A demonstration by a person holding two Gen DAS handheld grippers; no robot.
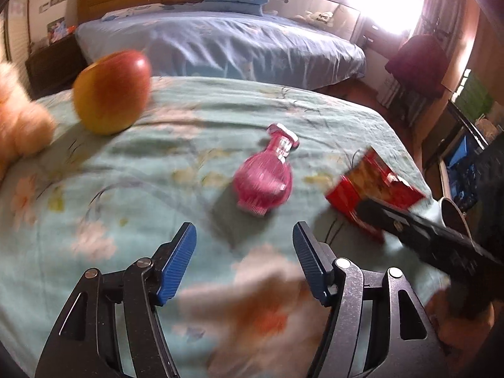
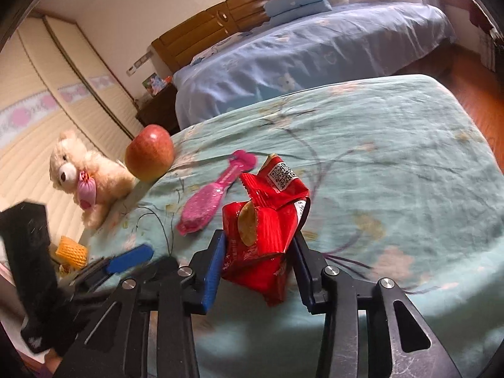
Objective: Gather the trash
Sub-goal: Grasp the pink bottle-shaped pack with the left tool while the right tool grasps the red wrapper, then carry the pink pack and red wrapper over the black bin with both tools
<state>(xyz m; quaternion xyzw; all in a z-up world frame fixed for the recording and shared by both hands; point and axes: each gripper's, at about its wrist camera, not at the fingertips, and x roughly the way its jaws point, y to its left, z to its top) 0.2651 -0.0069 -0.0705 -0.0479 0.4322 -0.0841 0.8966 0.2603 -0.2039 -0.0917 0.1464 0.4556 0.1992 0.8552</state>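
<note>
A crumpled red snack bag (image 2: 264,214) lies near the right edge of the green flowered bedspread (image 2: 393,157). My right gripper (image 2: 258,237) is shut on it, with both blue pads pressing its sides. In the left wrist view the same snack bag (image 1: 375,186) shows at the right, with one dark finger (image 1: 397,225) of the right gripper over it. My left gripper (image 1: 244,233) stands open above the bedspread (image 1: 141,189), nothing between its fingers. A yellow foam fruit net (image 2: 71,252) lies at the left, beside a blue finger (image 2: 130,260) of the left gripper.
A pink hairbrush (image 1: 263,179) lies just ahead of the left gripper. An apple (image 1: 111,91) and a cream teddy bear (image 2: 82,170) sit at the far left. Behind stands a second bed with blue sheets (image 1: 220,44). Wooden floor (image 2: 472,94) lies beyond the bed's right edge.
</note>
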